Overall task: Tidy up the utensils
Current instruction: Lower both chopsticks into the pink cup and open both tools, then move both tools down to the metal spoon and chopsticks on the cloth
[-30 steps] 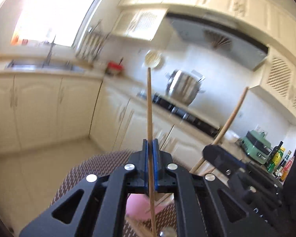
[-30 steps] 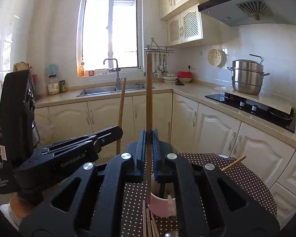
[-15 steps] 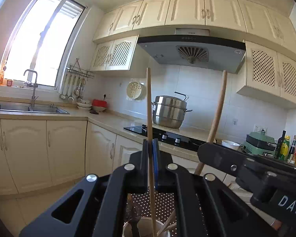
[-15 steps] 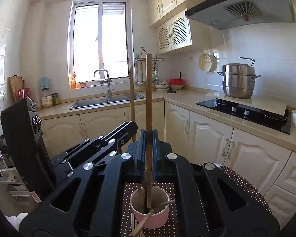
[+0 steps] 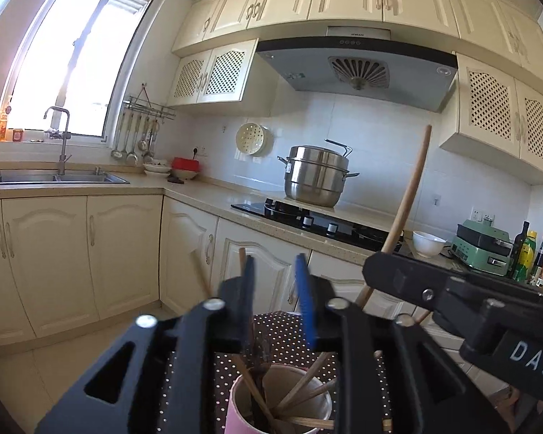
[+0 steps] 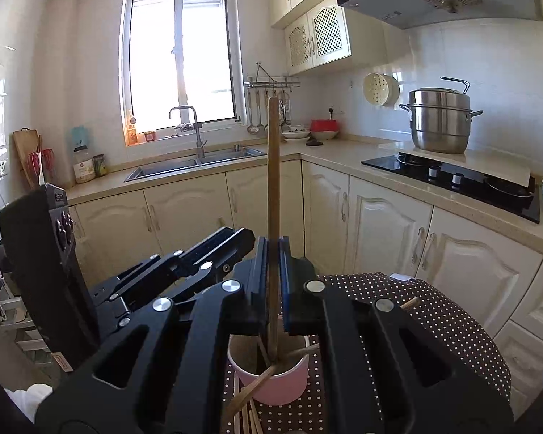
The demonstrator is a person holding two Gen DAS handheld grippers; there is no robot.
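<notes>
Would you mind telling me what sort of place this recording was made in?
A home kitchen, most likely: a sink with a tap sits under the window, a steel pot stands on a black cooktop beneath a range hood, and cream cabinets line the walls.
</notes>
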